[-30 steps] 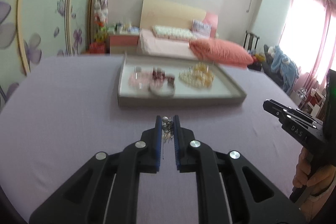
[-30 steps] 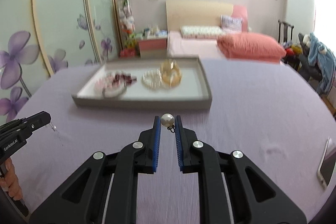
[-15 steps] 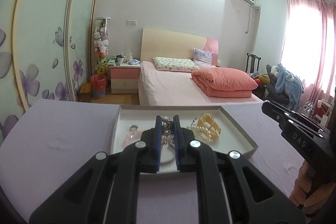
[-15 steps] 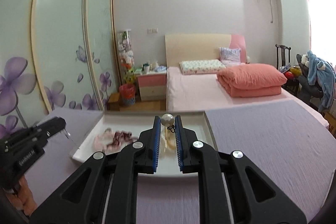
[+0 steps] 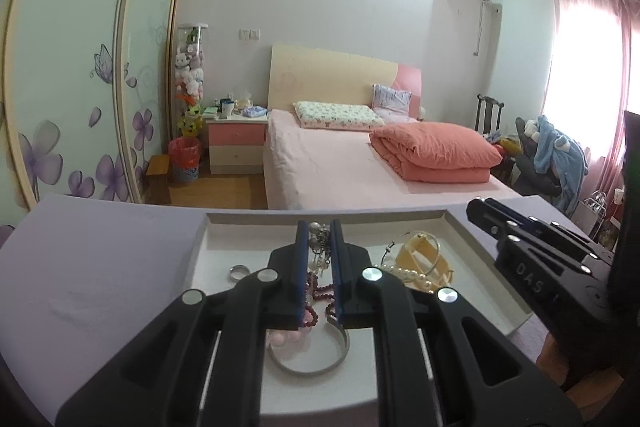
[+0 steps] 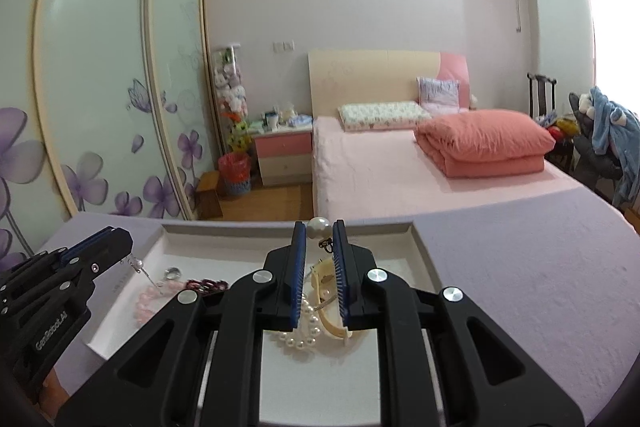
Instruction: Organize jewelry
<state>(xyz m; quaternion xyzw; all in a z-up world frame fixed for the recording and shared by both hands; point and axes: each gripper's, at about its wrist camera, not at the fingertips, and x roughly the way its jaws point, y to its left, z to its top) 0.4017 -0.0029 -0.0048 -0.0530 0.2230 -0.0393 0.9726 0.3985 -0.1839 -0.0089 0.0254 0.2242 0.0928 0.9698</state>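
My left gripper (image 5: 319,227) is shut on a dangling silver earring (image 5: 319,247) and hangs over the white jewelry tray (image 5: 224,217). My right gripper (image 6: 319,227) is shut on a pearl earring (image 6: 318,227), also over the tray (image 6: 420,247). In the tray lie a silver ring (image 5: 239,271), dark red beads (image 5: 320,293), a silver bangle (image 5: 308,359), a pearl string (image 6: 300,331) and a yellow bangle (image 5: 424,255). The left gripper shows in the right wrist view (image 6: 120,247) with the earring hanging from it.
The tray sits on a purple tablecloth (image 5: 100,267). The right gripper's body (image 5: 540,267) stands close at the tray's right edge. Beyond the table are a bed (image 5: 340,163), a nightstand (image 5: 236,143) and sliding wardrobe doors (image 5: 80,67).
Both grippers have moved forward from in front of the tray to above it, each still holding its earring. The views have tilted up toward the room.
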